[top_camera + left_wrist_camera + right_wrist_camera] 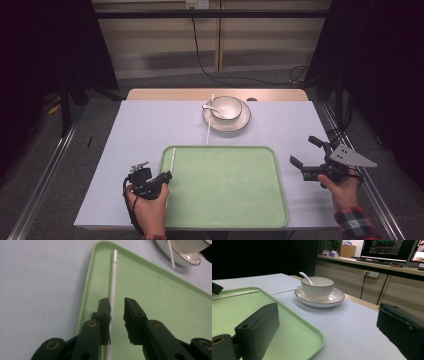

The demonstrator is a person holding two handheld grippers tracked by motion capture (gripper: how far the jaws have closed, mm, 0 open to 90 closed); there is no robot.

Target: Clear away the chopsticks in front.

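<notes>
High view showed a thin white stick (173,159), prob. a chopstick, lying lengthwise along the left inner edge of a pale green tray (225,220) on a light grey-blue table cover (140,125). Stick was straight, slim, glossy w/ a highlight near its far tip. A 2nd white stick (209,122) lay beyond the tray, its far end propped against a white saucer (240,125) w/ a dark rim; on the saucer sat a white bowl (227,107) w/ a white spoon (210,107) in it. Left gripper view: stick's near end was cut off by the bottom frame edge and partly hidden behind the left-hand jaw; couldn't tell if that pad still touched it, the other pad stood clear. Left gripper (117,305) jaws were parted narrowly, w/ the stick (113,280) between them, close along one pad, not pinched. Right gripper (304,151) hung off the tray's right edge, near it, over the cover, jaws spread wide, nothing between them. Right gripper view: its jaws framed the bowl and saucer, well apart from them; tray's near corner cut off at frame bottom. Monitors in the bkgd too blurred to read.
</notes>
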